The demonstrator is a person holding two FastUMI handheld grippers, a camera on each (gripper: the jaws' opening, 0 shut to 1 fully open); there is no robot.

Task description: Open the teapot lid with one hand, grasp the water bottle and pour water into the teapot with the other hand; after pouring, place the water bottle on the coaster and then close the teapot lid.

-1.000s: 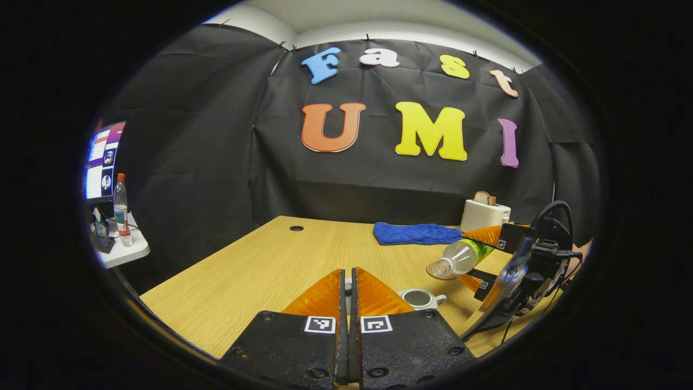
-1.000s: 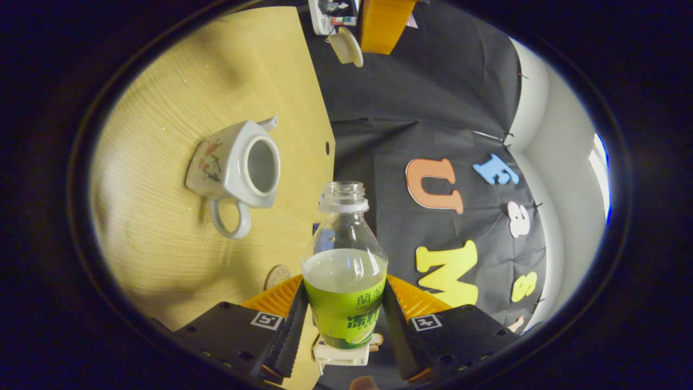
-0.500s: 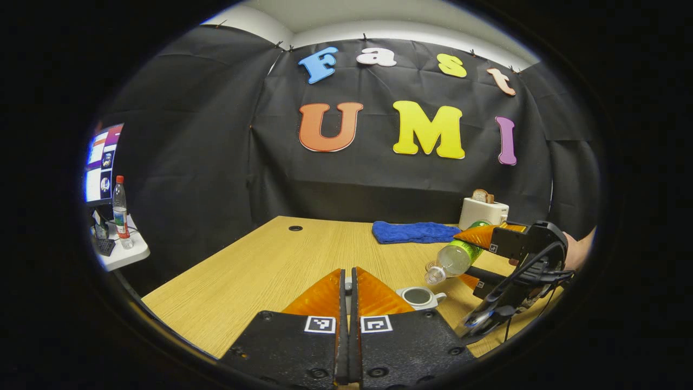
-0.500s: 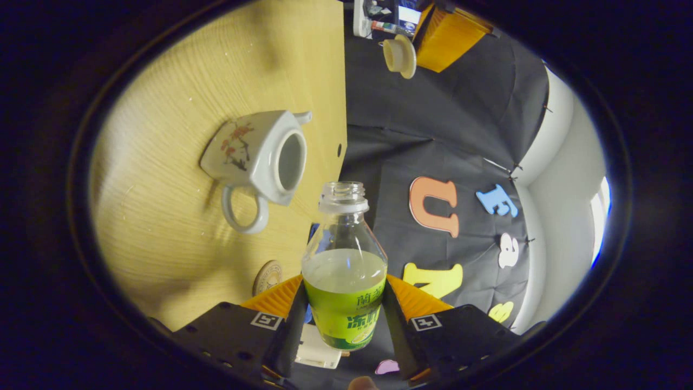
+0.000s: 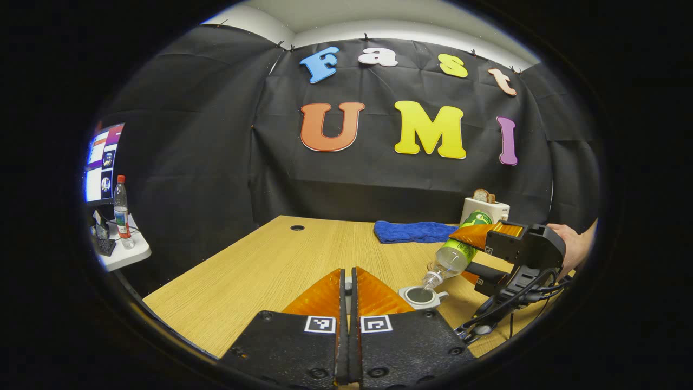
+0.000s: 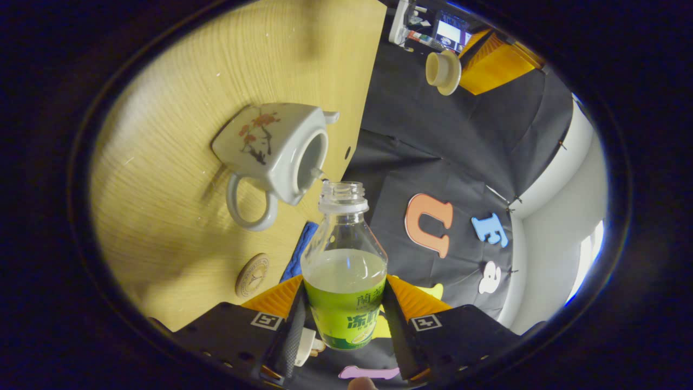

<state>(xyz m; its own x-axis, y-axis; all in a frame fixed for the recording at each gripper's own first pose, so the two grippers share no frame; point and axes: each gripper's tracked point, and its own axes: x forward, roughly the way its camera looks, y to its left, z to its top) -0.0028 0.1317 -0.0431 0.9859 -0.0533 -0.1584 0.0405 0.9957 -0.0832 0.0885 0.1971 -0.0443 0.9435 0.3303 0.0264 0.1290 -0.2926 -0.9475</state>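
A white teapot (image 6: 276, 151) with a flower print stands lidless on the wooden table (image 6: 178, 108); it also shows in the left gripper view as the teapot (image 5: 422, 297). My right gripper (image 6: 345, 303) is shut on a green-labelled water bottle (image 6: 345, 271), uncapped and partly full. That bottle (image 5: 457, 253) is tilted steeply, its mouth just above the teapot's opening. My left gripper (image 5: 349, 273) is shut, and in the right gripper view it (image 6: 490, 67) holds the teapot lid (image 6: 443, 72) up in the air, away from the pot. A round coaster (image 6: 252, 274) lies near the pot's handle.
A blue towel (image 5: 414, 232) and a white toaster (image 5: 484, 208) with bread sit at the table's back right. A hand (image 5: 568, 246) holds the right gripper. Off the table's left stands a small side table with a bottle (image 5: 120, 206) and a monitor (image 5: 103, 162).
The right gripper has tipped the bottle further down and brought its mouth from above the coaster side to the teapot's opening. The left gripper has stayed put, holding the lid.
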